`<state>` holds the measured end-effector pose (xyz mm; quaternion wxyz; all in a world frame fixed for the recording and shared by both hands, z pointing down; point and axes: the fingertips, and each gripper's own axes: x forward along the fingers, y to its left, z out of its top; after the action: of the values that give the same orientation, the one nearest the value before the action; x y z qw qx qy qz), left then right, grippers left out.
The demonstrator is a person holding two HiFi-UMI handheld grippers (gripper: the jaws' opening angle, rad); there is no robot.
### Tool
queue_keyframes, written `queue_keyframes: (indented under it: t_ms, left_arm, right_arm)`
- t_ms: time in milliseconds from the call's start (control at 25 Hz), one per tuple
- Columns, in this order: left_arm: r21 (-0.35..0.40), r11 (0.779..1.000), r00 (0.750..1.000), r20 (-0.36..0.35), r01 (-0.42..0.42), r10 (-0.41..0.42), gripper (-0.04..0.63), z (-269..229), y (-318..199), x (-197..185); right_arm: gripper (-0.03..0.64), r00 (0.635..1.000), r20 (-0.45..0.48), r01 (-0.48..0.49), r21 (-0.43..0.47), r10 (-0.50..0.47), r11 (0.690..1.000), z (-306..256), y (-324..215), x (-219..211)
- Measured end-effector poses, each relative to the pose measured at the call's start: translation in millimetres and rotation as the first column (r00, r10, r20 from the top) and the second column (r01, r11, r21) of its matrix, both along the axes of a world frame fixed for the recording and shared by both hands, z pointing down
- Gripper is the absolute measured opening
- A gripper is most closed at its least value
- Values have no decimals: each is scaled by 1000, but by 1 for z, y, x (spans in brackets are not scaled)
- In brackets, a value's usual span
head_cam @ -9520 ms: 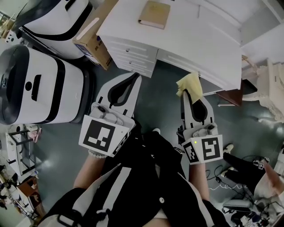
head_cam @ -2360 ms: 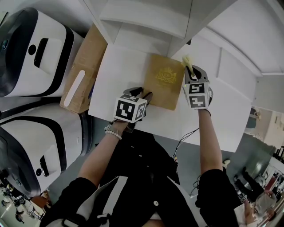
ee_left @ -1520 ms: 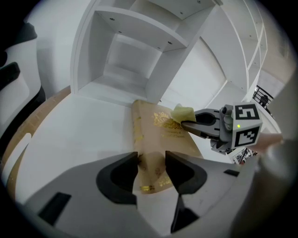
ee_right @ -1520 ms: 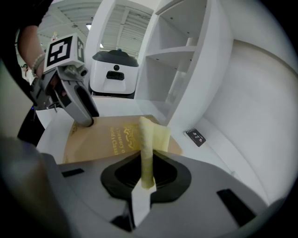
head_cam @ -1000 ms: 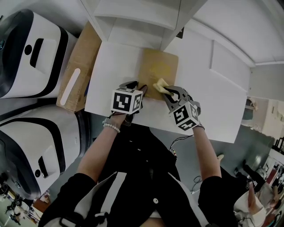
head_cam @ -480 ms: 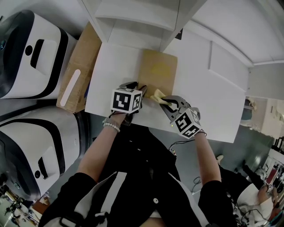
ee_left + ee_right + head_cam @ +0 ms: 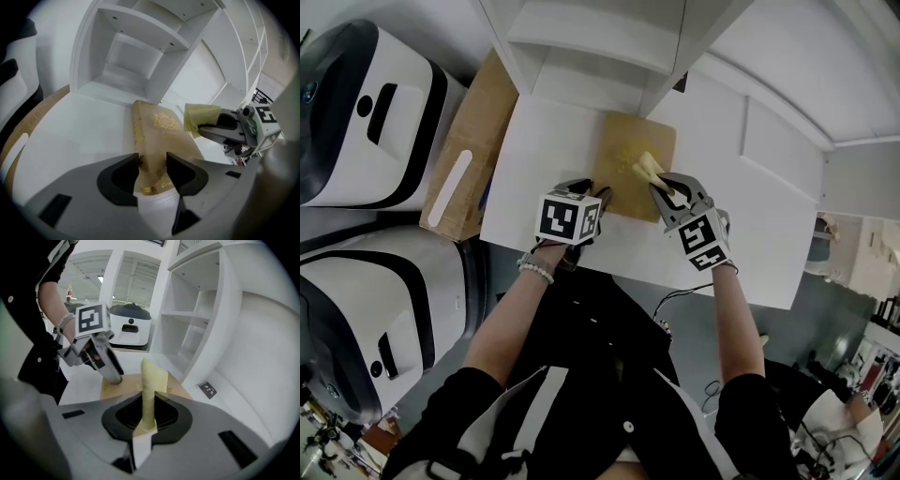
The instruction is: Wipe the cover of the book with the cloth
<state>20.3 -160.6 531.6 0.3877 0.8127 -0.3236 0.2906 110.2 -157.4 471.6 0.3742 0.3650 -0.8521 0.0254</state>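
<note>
A tan book (image 7: pixel 623 141) with a gold emblem lies flat on the white desk (image 7: pixel 544 150). My left gripper (image 7: pixel 598 195) is shut on the book's near left corner, with the spine edge (image 7: pixel 140 140) filling the gap between both pads (image 7: pixel 152 161). My right gripper (image 7: pixel 661 186) is shut on a folded yellow cloth (image 7: pixel 647 169), which sticks out past the fingertips over the middle of the cover. In the right gripper view the cloth (image 7: pixel 151 385) stands up between the jaws (image 7: pixel 149 416), with the book (image 7: pixel 129 385) beyond it. I cannot tell whether the cloth touches the cover.
A white shelf unit (image 7: pixel 600 47) rises at the desk's back edge. A cardboard box (image 7: pixel 464 155) leans at the desk's left side, beside two white and black machines (image 7: pixel 366 103). A small dark tag (image 7: pixel 206 389) lies on the desk right of the book.
My right gripper has carried the cloth from the book's near edge away from me to the middle of the cover. The left gripper and the book have stayed put.
</note>
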Motion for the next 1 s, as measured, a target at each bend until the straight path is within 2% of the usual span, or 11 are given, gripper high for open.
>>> queue_keyframes:
  t_ms: [240, 560, 680, 840, 1000]
  left_arm:
    - [0, 1000, 1000, -3, -3, 3, 187, 0, 0, 1]
    - [-7, 1000, 1000, -2, -10, 10, 187, 0, 0, 1]
    - [-11, 1000, 1000, -4, -14, 14, 187, 0, 0, 1]
    - [-11, 1000, 1000, -4, -17, 17, 187, 0, 0, 0]
    - [-7, 1000, 1000, 1, -14, 14, 187, 0, 0, 1]
  right_arm:
    - [38, 991, -63, -112, 81, 117, 990, -2, -56, 19]
    - [38, 960, -171, -206, 108, 222, 973, 10, -102, 43]
    - [38, 951, -210, -212, 84, 225, 974, 23, -106, 44]
    - [38, 956, -232, -172, 45, 178, 984, 36, -103, 35]
    - [38, 971, -205, -126, 8, 125, 992, 41, -94, 24]
